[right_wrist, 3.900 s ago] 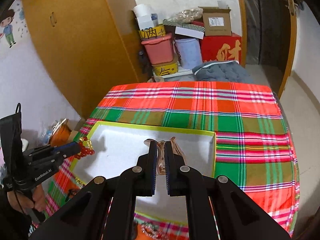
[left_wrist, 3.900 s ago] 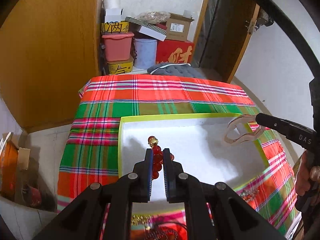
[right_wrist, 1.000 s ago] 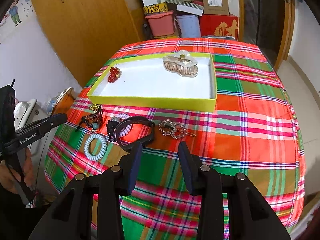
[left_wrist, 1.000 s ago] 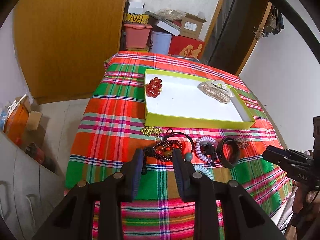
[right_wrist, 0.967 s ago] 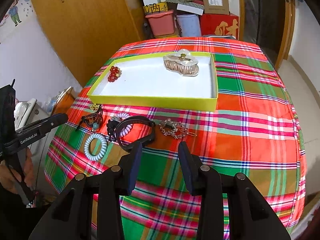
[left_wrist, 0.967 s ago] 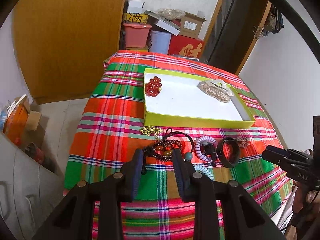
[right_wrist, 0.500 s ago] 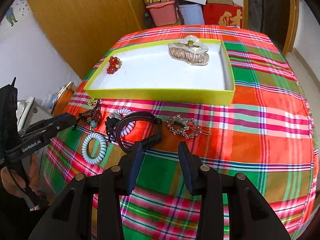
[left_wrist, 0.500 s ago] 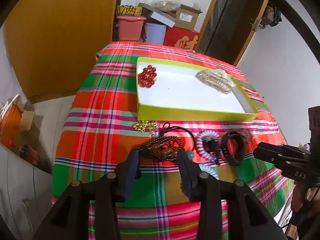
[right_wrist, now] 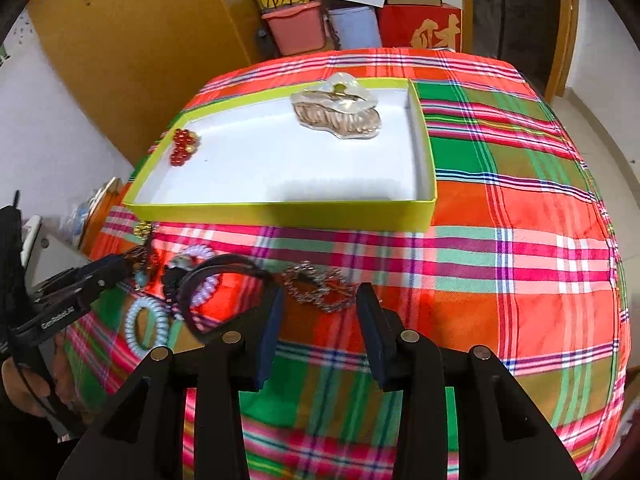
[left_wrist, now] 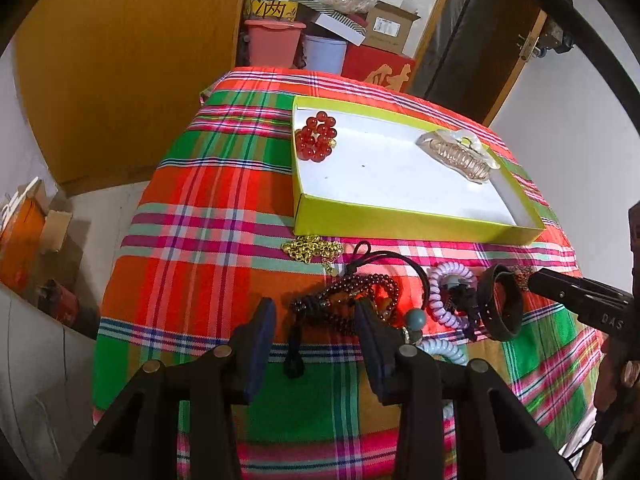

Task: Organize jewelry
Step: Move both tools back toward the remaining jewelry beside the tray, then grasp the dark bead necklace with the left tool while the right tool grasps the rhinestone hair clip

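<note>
A yellow-green tray (left_wrist: 400, 222) with a white floor sits on the plaid table. It holds a red bead bracelet (left_wrist: 317, 142) at its left and a pearly hair claw (left_wrist: 460, 154) at its right. In front of the tray lie a gold chain (left_wrist: 308, 249), a dark bead bracelet (left_wrist: 352, 298), spiral hair ties (left_wrist: 448, 296) and a black band (left_wrist: 502, 306). My left gripper (left_wrist: 316, 324) is open just before the dark bead bracelet. My right gripper (right_wrist: 318, 316) is open just before a rhinestone clip (right_wrist: 320, 286).
The plaid cloth (right_wrist: 520, 220) covers the round-edged table. Boxes and tubs (left_wrist: 320, 46) are stacked behind it by a wooden wardrobe (left_wrist: 120, 60). A doorway (right_wrist: 520, 12) stands at the back right. Floor clutter (left_wrist: 28, 232) lies at the left.
Both grippers have moved forward and down toward the jewelry in front of the tray. Both have stayed open and empty. The tray's contents have not moved.
</note>
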A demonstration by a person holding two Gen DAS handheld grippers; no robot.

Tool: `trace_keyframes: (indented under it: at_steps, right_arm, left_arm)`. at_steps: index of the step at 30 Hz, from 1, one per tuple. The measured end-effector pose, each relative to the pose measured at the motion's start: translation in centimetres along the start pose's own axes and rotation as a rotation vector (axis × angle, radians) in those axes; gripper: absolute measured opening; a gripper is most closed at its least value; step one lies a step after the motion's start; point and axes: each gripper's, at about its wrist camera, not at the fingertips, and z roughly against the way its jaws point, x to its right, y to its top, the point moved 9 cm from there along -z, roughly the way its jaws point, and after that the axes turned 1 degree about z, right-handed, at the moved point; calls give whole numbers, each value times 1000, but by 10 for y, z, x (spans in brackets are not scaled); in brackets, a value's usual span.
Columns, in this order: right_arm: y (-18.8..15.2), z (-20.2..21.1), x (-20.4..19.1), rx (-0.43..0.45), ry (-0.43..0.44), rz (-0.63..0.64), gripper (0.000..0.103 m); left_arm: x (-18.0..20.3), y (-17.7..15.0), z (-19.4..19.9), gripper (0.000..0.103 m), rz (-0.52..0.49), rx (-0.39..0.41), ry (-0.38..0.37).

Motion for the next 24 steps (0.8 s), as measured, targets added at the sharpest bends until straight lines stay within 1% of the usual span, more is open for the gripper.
trace_keyframes:
  at_steps: [4,5,6,8,9,11,12,13,15,16,17,19,24]
  right_arm:
    - [2,-9,2,-11,-12,13,39]
    - [2,-10,1,-10,-21,26,38]
    - [3,-11,0,-7,-30,41,38]
    - [4,-12,-2,-2,-47,66,38]
    - [4,-12,-3,0,-52,77,32]
    - [3,-12,-3,7,-61,93,28]
    - [2,-11,-4,9,-60,98,28]
    - [1,-10,-4,9,-59,100,28]
    - [0,-8,-4,18,-57,103,23]
    - [0,-5,-3,23,-53,102,22]
    - [0,-2,-4,25,-49,102,17]
    - [-1,1,-4,29,-54,108,0]
    - [-6,7,-2,28,-43,98,0]
  left_arm:
    - [2,2,-2,40,-29,11,31]
    - [2,2,-3,36,-34,12,37]
    - [3,1,-3,30,-49,15,60]
    - [4,1,-4,29,-61,16,71]
    - [4,1,-3,28,-59,16,68]
    - [4,1,-3,25,-57,15,63]
    - [4,1,-2,20,-55,14,60]
    - [4,0,-2,19,-53,12,55]
    - [5,-1,0,18,-51,10,48]
    - [5,-1,1,17,-51,10,45]
    - [6,-1,2,17,-52,12,41]
    - [8,-1,6,16,-52,19,37]
    - [8,1,23,16,-44,48,28]
